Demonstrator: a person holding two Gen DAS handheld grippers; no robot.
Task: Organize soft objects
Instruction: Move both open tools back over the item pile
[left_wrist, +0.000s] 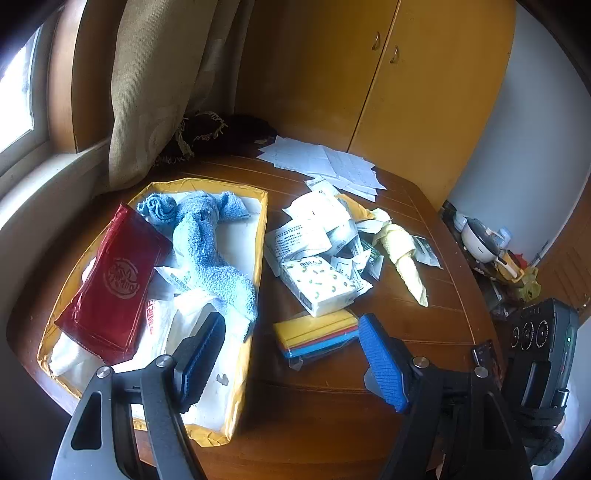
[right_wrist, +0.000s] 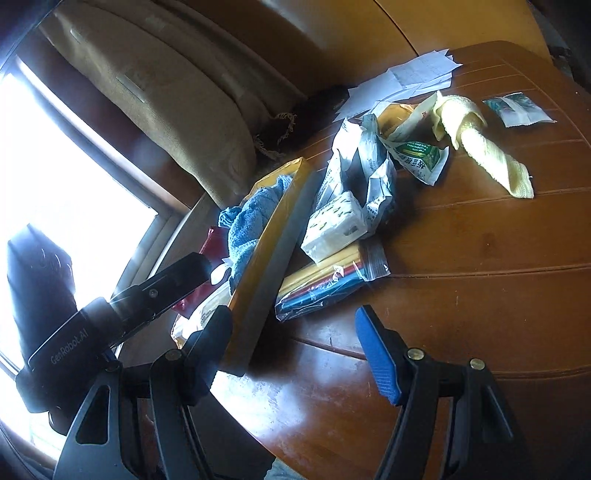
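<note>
A yellow-rimmed tray (left_wrist: 263, 221) on the wooden table holds a blue towel (left_wrist: 207, 251), a red pouch (left_wrist: 114, 280) and white bags. Right of it lie a white tissue pack (left_wrist: 321, 284), crumpled packets (left_wrist: 314, 229), a bagged stack of coloured cloths (left_wrist: 317, 334) and a rolled yellow towel (left_wrist: 400, 251). My left gripper (left_wrist: 291, 354) is open and empty, one finger over the tray's near end, the other by the coloured cloths. My right gripper (right_wrist: 295, 347) is open and empty near the tray's corner (right_wrist: 258, 280); the yellow towel (right_wrist: 480, 147) lies far right.
Loose papers (left_wrist: 325, 162) and a dark fringed cloth (left_wrist: 218, 133) lie at the table's back. A curtain (left_wrist: 155, 92) and window are on the left, a yellow cabinet (left_wrist: 406, 74) behind. A small sachet (right_wrist: 517, 109) lies alone on the table.
</note>
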